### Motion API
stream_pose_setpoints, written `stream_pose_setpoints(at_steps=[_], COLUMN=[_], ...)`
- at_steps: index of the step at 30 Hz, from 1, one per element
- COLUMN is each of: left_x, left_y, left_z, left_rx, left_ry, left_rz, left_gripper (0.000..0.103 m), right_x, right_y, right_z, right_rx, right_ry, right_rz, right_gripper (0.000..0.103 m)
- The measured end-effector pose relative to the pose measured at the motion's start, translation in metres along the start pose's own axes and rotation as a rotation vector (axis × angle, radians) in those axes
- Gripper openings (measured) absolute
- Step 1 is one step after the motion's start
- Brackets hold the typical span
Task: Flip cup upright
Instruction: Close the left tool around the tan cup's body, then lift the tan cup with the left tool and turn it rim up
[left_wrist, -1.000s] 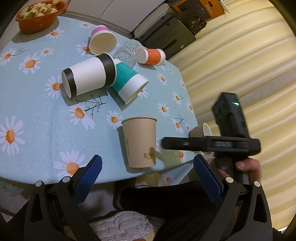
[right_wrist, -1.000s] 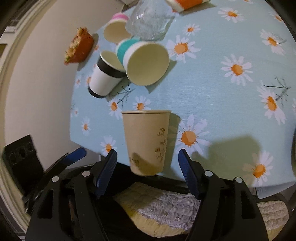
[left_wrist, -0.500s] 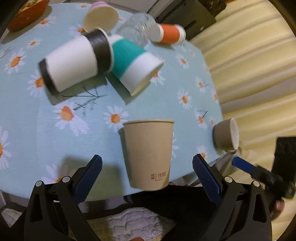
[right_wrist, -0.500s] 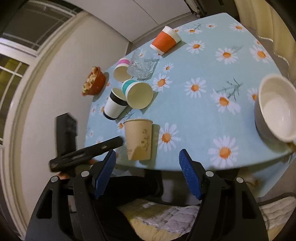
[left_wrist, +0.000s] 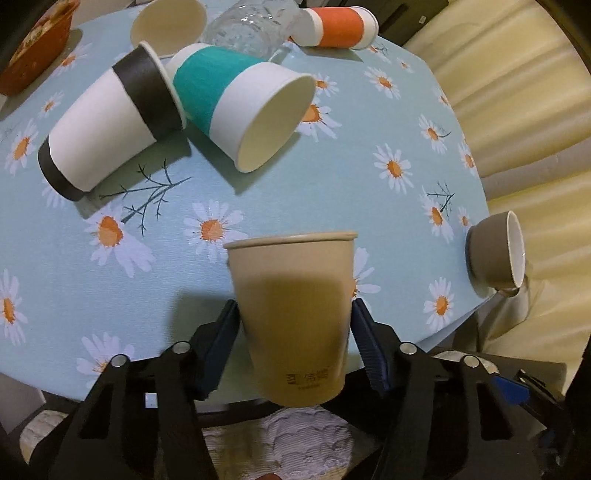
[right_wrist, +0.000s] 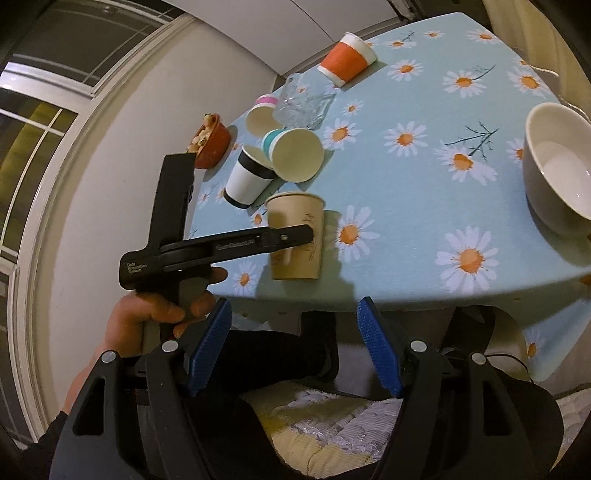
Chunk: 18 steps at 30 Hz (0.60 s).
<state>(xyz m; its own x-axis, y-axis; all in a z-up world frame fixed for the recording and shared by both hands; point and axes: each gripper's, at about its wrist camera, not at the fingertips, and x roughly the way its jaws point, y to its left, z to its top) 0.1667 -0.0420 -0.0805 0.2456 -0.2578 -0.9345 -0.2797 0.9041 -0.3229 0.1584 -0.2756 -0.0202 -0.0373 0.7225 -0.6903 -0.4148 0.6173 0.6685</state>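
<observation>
Near the table (left_wrist: 332, 192) edge: brown paper cup (left_wrist: 295, 314) standing upright, clamped between left gripper (left_wrist: 295, 332) pads to steady it; right gripper (right_wrist: 295, 343) spread wide, holding nothing.

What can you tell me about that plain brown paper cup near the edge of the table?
The brown paper cup looks like thin tan paper with a rolled rim, a small dark printed logo low on one side and a faint plant drawing on another. It stands upright, mouth up, near the front edge of the daisy tablecloth, apart from the other cups. The left gripper has its blue pads against both sides of the cup. From these angles its inside is hidden.
</observation>
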Motion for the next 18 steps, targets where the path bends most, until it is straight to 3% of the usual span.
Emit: stream_pose_setpoints(at_steps=[6, 10, 14, 18], left_x=[-0.008, -0.025, -0.058, -0.087], left_y=[0.0, -0.001, 0.0, -0.003], left_z=[-0.003, -0.007, -0.018, -0.042], left_rx=[-0.004, 0.007, 0.023, 0.062], left_ry=[-0.024, -0.089, -0.231, -0.444], left_rz=[0.006, 0.001, -0.038, -0.001], left_gripper=[0.058, 0.058, 0.058, 0.058], right_x=[0.004, -0.002, -0.008, -0.011], right_y=[-0.001, 0.0, 0.008, 0.015], right_z=[-0.004, -0.003, -0.001, 0.001], right_rx=[0.009, 0.008, -0.02, -0.038], right_ry=[0.007, -0.009, -0.032, -0.032], right_rz=[0.02, 0.024, -0.003, -0.016], right_gripper=[0.07, 0.07, 0.07, 0.07])
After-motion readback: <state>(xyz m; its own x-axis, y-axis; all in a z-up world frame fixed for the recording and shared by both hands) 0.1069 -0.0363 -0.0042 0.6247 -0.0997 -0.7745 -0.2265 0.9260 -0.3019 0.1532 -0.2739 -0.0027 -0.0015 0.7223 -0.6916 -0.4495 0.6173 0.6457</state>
